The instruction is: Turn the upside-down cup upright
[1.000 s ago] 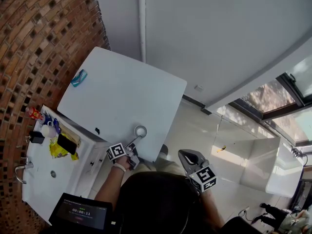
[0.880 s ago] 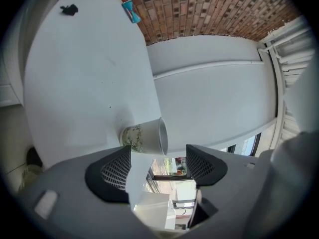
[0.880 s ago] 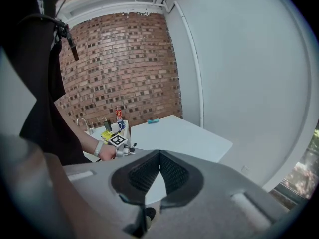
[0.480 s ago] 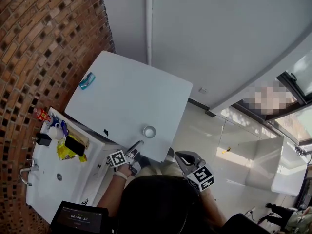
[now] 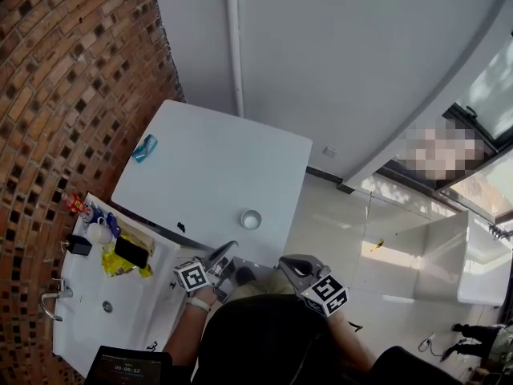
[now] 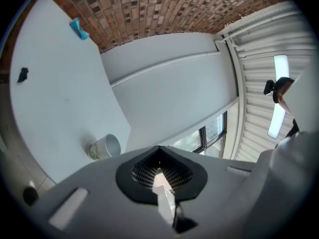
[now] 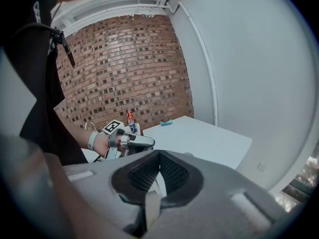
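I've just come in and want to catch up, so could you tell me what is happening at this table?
A person holds a gripper in each hand at a white table. The cup stands upright, mouth up, near the table's near edge, and nothing touches it. The left gripper is shut and empty, just short of the cup. The right gripper is also shut and empty, off the table's edge. With the cup already upright, the task looks done.
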